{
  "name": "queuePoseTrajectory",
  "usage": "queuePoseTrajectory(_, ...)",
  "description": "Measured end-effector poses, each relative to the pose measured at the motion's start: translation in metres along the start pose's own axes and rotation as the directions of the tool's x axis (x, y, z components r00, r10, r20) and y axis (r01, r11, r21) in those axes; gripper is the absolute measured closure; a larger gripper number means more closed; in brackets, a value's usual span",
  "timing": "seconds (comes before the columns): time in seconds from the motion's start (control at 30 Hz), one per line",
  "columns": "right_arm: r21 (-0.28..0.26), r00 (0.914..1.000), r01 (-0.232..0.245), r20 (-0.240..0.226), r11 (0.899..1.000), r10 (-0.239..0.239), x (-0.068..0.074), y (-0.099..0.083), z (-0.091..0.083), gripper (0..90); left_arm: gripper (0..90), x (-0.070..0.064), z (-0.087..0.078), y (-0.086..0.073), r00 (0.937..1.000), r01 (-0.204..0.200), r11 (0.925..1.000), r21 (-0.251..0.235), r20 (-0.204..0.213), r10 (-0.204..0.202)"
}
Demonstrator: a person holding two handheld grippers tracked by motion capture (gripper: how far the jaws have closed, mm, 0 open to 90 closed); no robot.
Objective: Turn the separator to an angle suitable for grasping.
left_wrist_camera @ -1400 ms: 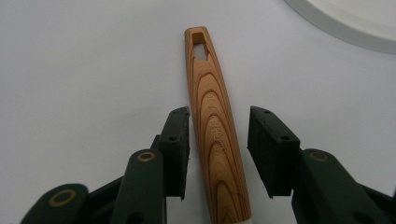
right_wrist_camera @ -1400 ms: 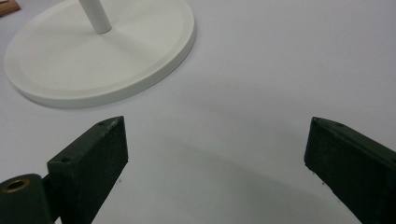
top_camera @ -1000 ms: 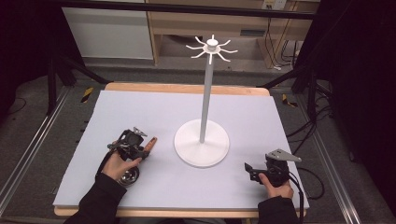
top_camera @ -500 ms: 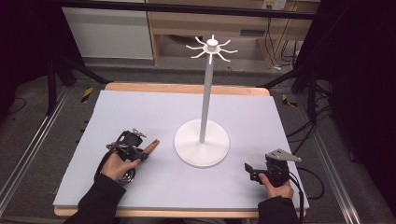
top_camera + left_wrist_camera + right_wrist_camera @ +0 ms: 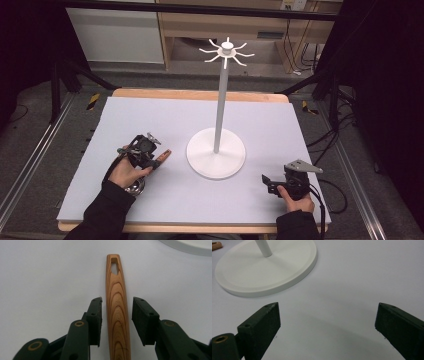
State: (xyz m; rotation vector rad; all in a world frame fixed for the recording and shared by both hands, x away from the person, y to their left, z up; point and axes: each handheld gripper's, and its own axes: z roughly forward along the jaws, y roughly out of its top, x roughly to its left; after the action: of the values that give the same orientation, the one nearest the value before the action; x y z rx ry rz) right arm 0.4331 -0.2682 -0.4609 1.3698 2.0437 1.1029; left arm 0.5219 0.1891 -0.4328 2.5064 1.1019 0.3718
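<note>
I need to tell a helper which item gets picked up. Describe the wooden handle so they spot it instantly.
Find the white stand mid-table; the left tool sits just to its left. Between its open jaws lies the wooden handle, the lone brown, grained piece, slotted at its far tip.

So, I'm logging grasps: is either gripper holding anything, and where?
Nothing is held. The left gripper stands open around the wooden handle, gaps both sides. The right gripper is open over bare table.

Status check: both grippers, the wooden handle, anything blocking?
Left gripper open, jaws straddling wooden handle, not clamped. Right gripper open, holding nothing. Handle flat on mat, hole end near white stand. Nothing blocking.
</note>
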Motion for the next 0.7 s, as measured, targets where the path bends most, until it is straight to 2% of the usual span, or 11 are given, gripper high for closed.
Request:
queuePoseTrajectory(0.23,0.001,1.0,-0.006,-0.003,1.0,0.006,-0.001,0.0,0.0,6.7,58.0,-0.002,0.008,0.009,0.9984,-0.055,0.9975,0.045,-0.009,0.056)
queuePoseTrajectory(0.33,0.001,1.0,-0.006,-0.004,1.0,0.006,-0.001,0.0,0.0,6.7,59.4,0.0,0.011,0.011,0.9982,-0.06,0.9967,0.055,-0.003,0.06)
queuePoseTrajectory(0.7,0.004,0.9999,-0.011,-0.007,1.0,0.011,0.0,0.0,0.0,6.6,65.3,0.006,0.015,0.01,0.9983,-0.037,0.9964,0.076,0.047,0.033)
